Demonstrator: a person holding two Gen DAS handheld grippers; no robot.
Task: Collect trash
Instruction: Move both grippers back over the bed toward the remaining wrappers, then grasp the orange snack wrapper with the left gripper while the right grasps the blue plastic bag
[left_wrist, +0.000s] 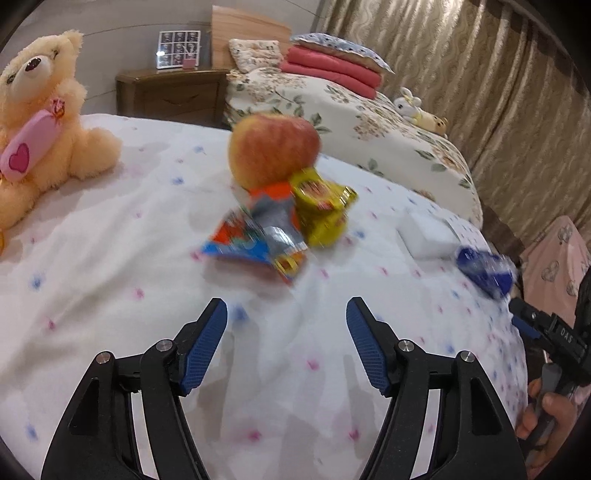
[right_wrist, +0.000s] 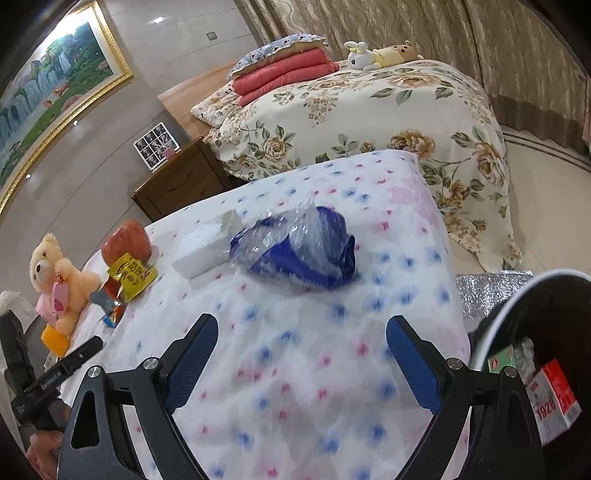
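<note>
My left gripper (left_wrist: 286, 347) has its jaws wide with nothing between them, and just beyond, straight ahead, lie 2 crumpled wrappers, an orange-and-silver wrapper (left_wrist: 255, 240) with its long axis slanting across my line and a yellow wrapper (left_wrist: 323, 210) touching it, both right in front of the apple (left_wrist: 273, 147). My right gripper (right_wrist: 301, 362) is equally wide and bare on the bedspread (right_wrist: 295, 387), with the blue plastic bag (right_wrist: 299, 251) dead ahead, well right of the apple, so I judge each hand nearer its own piece; the bin (right_wrist: 554, 295) sits close at my right.
</note>
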